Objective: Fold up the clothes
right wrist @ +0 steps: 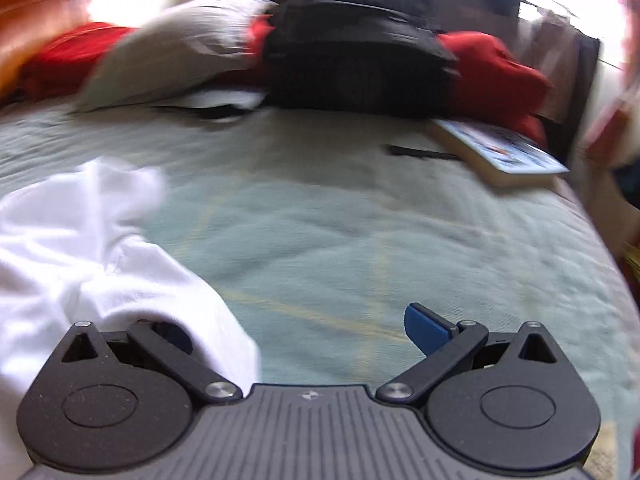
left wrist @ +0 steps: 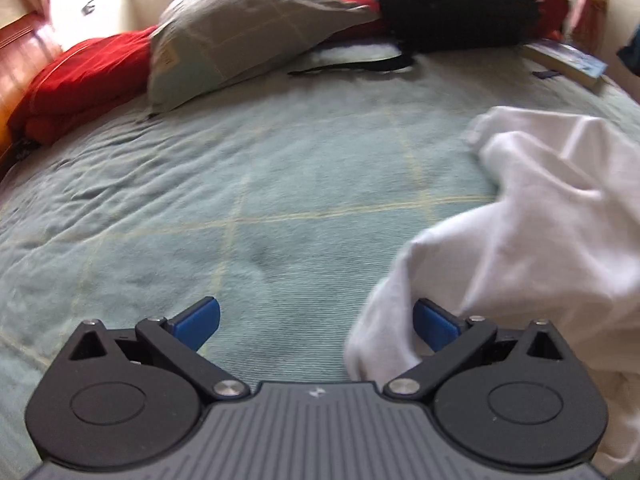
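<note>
Nearest me, my left gripper has its blue-padded jaws spread wide over the bedspread, holding nothing; the crumpled white cotton garment drapes over its right finger. My right gripper is spread wide as well, gripping nothing, and the same white garment covers its left finger, so only the right blue pad shows. The garment lies bunched between my two tools on the pale green ribbed bedspread with thin yellow lines.

Further out on the right lies a flat paperback book with a colourful cover, with a small dark pen-like object just beside it, too blurred to identify. At the head of the bed, a grey-beige pillow leans on red bedding, next to a black fabric backpack. Both views are motion-blurred.
</note>
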Motion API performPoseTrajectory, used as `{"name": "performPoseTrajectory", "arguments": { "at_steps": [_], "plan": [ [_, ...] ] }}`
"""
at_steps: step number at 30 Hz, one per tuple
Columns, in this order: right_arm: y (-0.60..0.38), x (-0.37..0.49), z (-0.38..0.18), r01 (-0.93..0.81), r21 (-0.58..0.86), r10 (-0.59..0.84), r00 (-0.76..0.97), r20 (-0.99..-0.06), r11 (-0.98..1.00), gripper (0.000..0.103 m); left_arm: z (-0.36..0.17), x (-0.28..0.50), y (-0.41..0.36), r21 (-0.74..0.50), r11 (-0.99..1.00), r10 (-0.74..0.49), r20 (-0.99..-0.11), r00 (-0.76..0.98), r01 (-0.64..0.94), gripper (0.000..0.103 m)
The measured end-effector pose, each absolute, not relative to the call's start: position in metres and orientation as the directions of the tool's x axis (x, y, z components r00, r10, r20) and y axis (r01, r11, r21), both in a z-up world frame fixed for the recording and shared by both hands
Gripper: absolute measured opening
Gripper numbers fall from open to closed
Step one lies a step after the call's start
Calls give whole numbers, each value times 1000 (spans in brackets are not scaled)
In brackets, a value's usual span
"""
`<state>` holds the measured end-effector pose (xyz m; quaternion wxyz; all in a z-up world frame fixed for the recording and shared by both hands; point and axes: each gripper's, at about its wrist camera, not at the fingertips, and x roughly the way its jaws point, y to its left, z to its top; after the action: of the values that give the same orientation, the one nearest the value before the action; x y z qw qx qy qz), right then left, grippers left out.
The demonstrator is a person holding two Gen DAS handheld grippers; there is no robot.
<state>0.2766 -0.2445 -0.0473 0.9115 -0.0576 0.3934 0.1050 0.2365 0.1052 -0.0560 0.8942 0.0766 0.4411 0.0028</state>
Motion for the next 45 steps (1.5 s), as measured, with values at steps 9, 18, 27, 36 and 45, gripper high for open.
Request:
{"name": "performPoseTrajectory", "arguments": {
  "at_steps": [9,18,27,36,45],
  "plan": [
    [-241,284,-56,-254,-30,145,642,-753,967,103,-67,237,96,151,976,44,-842,537,157,102],
    [-243,312,-51,-172,-129,26,689,-724,976,103,-57,242,111,191,981,145,-818,556,26,102],
    [-253,312,-53,-155,-122,16,680,-733,980,103,-79,233,78,117,962,-10,-890,456,249,103],
    [-246,311,-49,-192,-100,59,682,-729,976,103,-70,259,89,276,960,201,-809,552,56,103],
    [-273,318,-30,-79,-129,-28,744,-667,988,103,-36,279,118,369,912,390,-644,658,-180,103]
  ]
}}
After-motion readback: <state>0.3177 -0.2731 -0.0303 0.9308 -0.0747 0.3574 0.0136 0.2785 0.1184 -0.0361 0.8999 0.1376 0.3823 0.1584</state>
